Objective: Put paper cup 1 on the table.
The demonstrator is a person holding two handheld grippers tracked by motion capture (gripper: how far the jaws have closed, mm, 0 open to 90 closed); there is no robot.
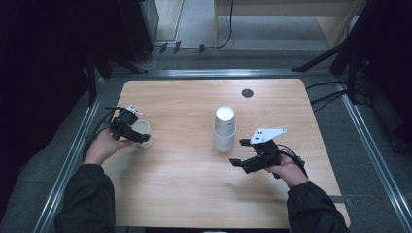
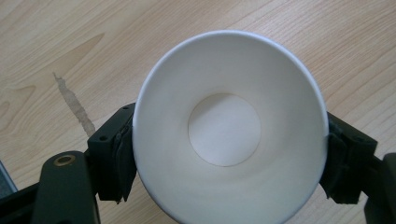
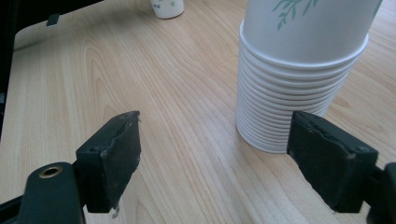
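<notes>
Wooden table is standing on a grey floor, with dark stands around it. On it, the left gripper is reaching around a single white cup near the table's left edge. In the left gripper view this cup is standing upright with its mouth facing the camera, and it is sitting between the two jaws. The pads are lying right at the cup's rim on both sides, but I cannot tell if they are pressing it or only touching.

The right gripper is resting in the person's right hand, pointing toward a stack of cups at the middle of the table. In the right gripper view its jaws are standing wide apart with nothing between them. The stack is rising just ahead of the right-hand jaw, near it but apart, and the single cup is showing far ahead, at the top.
</notes>
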